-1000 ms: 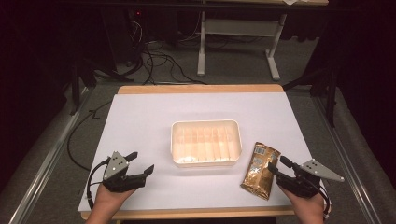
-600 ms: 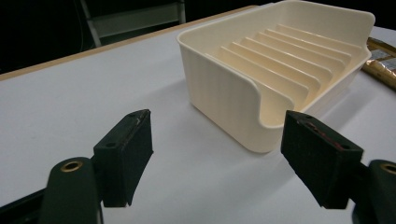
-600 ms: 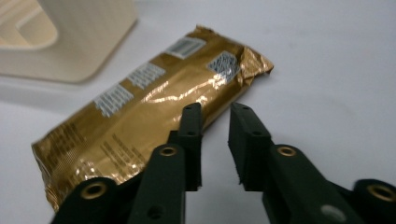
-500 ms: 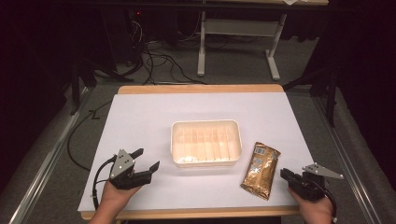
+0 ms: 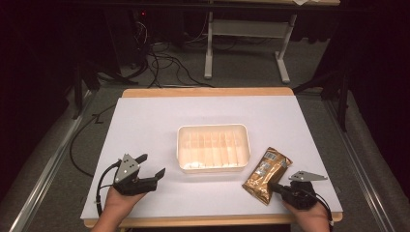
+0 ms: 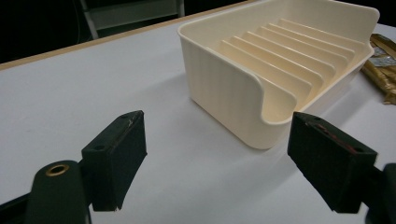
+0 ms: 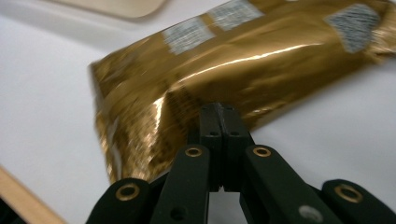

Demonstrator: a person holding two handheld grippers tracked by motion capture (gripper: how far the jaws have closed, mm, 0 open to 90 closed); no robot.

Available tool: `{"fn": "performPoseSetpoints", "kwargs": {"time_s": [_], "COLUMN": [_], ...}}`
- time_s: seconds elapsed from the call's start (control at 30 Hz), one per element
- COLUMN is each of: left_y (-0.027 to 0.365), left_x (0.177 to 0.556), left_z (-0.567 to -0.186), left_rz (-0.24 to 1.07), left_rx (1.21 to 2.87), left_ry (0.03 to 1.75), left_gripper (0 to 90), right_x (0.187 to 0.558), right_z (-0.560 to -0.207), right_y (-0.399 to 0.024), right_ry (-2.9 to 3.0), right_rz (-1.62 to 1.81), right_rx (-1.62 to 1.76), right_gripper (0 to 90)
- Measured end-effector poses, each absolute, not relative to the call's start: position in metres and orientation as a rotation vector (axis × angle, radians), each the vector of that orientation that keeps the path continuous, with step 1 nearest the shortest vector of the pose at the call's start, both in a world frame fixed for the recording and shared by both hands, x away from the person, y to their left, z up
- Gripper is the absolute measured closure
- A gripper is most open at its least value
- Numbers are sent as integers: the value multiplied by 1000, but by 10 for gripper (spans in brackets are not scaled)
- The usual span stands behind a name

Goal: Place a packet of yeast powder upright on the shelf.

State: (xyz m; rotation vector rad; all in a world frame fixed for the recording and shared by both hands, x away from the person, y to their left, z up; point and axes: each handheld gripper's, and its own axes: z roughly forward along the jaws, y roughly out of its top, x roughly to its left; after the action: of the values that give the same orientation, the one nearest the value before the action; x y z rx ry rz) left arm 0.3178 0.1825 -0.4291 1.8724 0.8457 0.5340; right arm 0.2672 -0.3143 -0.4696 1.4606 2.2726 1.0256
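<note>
A gold foil packet (image 5: 266, 174) lies flat on the white table, just right of a cream ribbed tray (image 5: 212, 128). My right gripper (image 5: 273, 186) is low at the packet's near right edge. Its jaws have just been closing and now stand together, pinching a creased bit of the foil packet (image 7: 243, 60) at my right gripper's (image 7: 219, 109) tips. My left gripper (image 5: 152, 164) rests open near the front left of the table. In the left gripper view my left gripper (image 6: 224, 154) has nothing between its wide jaws and faces a corner of the tray (image 6: 224, 88).
The white table top (image 5: 145, 121) has a wooden edge along the front and back. Beyond the table are cables on the floor (image 5: 159, 67) and a grey desk frame (image 5: 241, 29). The packet's end (image 6: 385, 65) shows past the tray.
The right gripper drew back off the packet, sank toward the table and shut its jaws at the packet's near edge. The left gripper, tray and packet have stayed about where they were.
</note>
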Motion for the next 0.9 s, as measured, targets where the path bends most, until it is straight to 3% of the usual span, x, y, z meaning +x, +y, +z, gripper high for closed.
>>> {"fn": "performPoseSetpoints", "kwargs": {"time_s": [0.27, 0.4, 0.6, 0.63, 0.67, 0.7, 0.9], "left_y": [182, 184, 196, 199, 200, 202, 209], "left_x": [315, 312, 303, 301, 299, 296, 286], "left_z": [-430, -431, -432, -432, -432, -432, -432], "left_rz": [509, 521, 533, 539, 543, 552, 589], "left_rx": [1880, 1897, 1896, 1890, 1888, 1890, 1906], "left_ry": [847, 841, 884, 891, 897, 899, 912], "left_gripper": [206, 214, 215, 216, 216, 215, 216], "right_x": [266, 268, 280, 285, 285, 290, 302], "right_z": [-463, -456, -448, -447, -447, -447, -446], "right_y": [-306, -318, -340, -347, -347, -353, -363], "right_ry": [2308, 2232, 2083, 2016, 2016, 1975, 1906], "right_rz": [1090, 1199, 1295, 1293, 1293, 1306, 1322], "right_rx": [1407, 1437, 1500, 1552, 1552, 1573, 1611], "right_gripper": [888, 830, 702, 607, 607, 552, 441]}}
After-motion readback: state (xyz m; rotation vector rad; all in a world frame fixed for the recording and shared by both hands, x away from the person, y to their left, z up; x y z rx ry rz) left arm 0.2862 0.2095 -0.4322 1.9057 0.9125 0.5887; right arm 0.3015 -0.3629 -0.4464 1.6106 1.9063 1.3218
